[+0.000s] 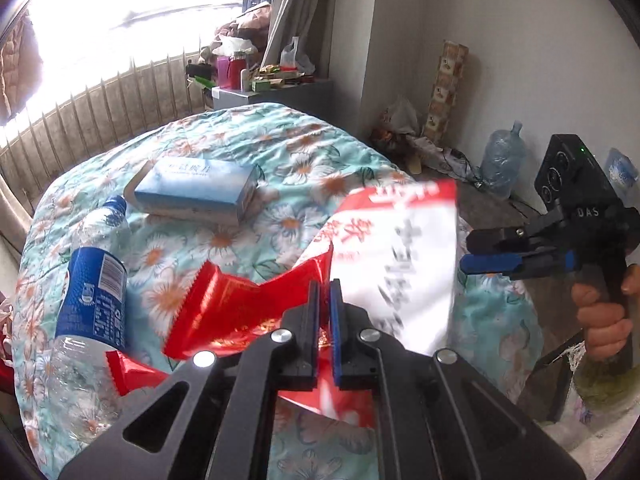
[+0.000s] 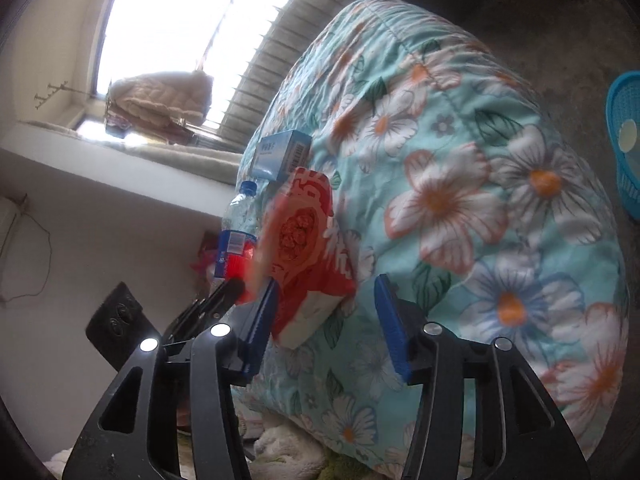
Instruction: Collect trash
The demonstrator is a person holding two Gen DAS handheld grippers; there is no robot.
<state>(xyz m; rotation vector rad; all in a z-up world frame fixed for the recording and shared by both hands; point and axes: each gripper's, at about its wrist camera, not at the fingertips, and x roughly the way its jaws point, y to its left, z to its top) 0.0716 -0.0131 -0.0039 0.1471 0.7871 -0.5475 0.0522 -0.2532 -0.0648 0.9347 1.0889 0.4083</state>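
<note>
Nearest, left gripper [image 1: 325, 294] pinched tight on a red-and-white snack wrapper [image 1: 384, 248], crinkly foil with a serrated red edge, lifted just above a quilted floral bedspread [image 1: 304, 160] in teal with white and orange daisies. Large red Chinese characters on the wrapper, blurred beyond reading. Right gripper [image 2: 326, 322] spread wide, blue pads apart, the wrapper seen between them but untouched; "DAS" printed on its black body in the left view. Beside the wrapper, a clear crumpled plastic bottle [image 1: 94, 300] lying on the quilt, blue cap, blue label with barcode. Further back, a flat blue-and-white carton [image 1: 196, 190] resting on the quilt, its faint Chinese lettering illegible. Off the bed on the grey floor, a turquoise mesh basket [image 2: 624, 148]. Farther, a large water jug [image 1: 502, 158] by the white wall, a cluttered bedside cabinet [image 1: 272, 94], grey curtains and a bright window.
</note>
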